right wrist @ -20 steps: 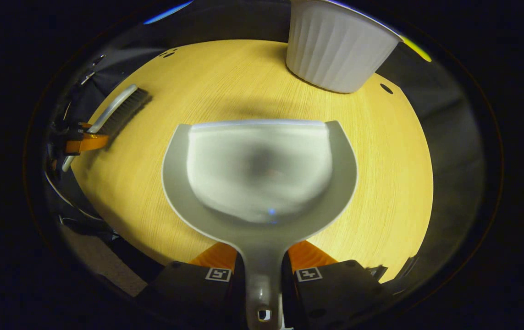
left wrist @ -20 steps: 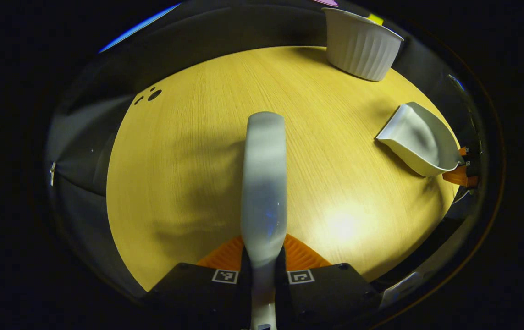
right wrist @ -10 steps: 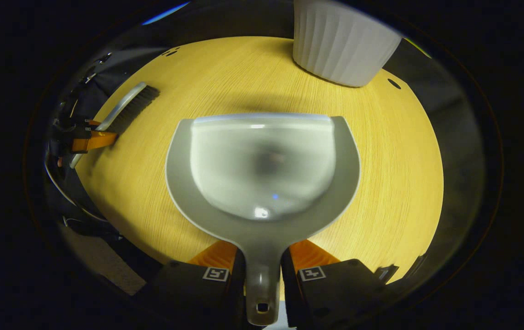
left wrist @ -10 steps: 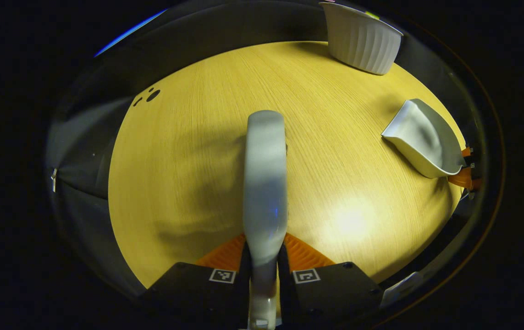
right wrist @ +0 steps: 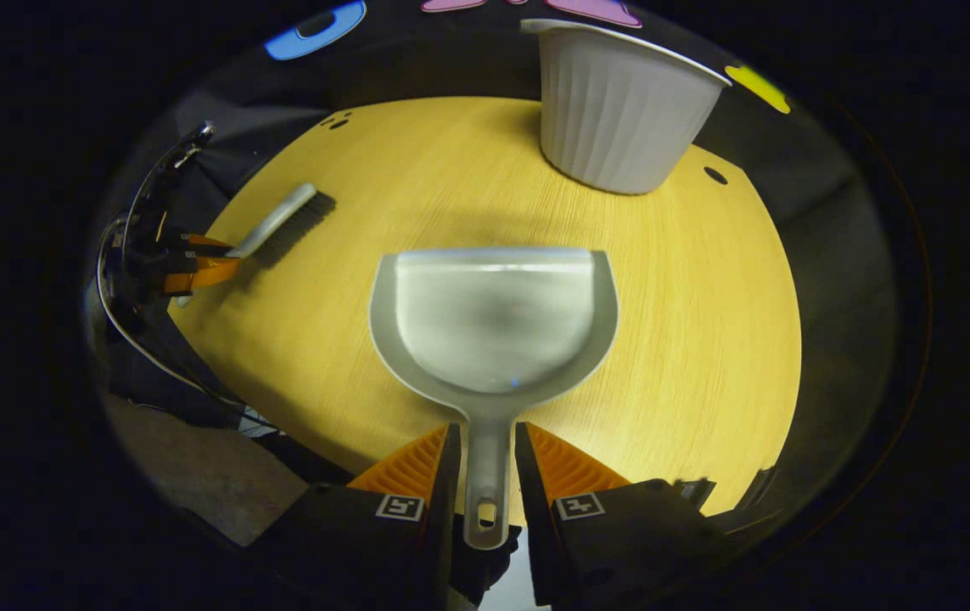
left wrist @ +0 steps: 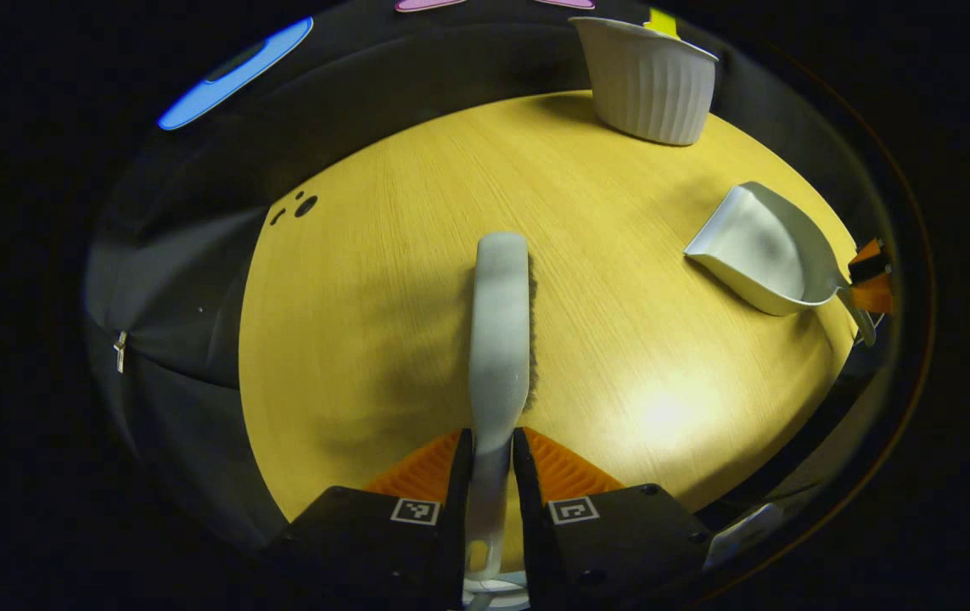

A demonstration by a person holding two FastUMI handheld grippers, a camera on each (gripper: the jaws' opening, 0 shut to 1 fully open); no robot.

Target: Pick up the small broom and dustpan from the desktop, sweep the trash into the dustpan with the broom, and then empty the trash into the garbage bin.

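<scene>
The broom (left wrist: 499,327) is lying along the middle of the wooden desktop (left wrist: 366,280), bristle side down, with its handle running back between the fingers of the left gripper (left wrist: 489,471). Those fingers are sitting close on either side of the handle, but I cannot tell whether they are pressing on it or just parting from it. The dustpan (right wrist: 493,318) is sitting flat on the desktop with its open lip facing away, and its thin handle is lying between the fingers of the right gripper (right wrist: 485,462); narrow gaps are showing on both sides of the handle, so that gripper appears slightly spread and not pinching. The pan looks empty, and no trash is showing on the wood, so the sweeping and emptying seem done and the step in hand reads as setting the tools down.

To do this well, both tools should be resting fully on the wood before the fingers spread wide, and each gripper should be drawing straight back along its handle so nothing gets dragged or tipped.

The ribbed white garbage bin (right wrist: 620,106) is standing upright at the far edge, well apart from the dustpan. In the right gripper view, the broom and left gripper are showing off to the left, near the desk edge.
</scene>
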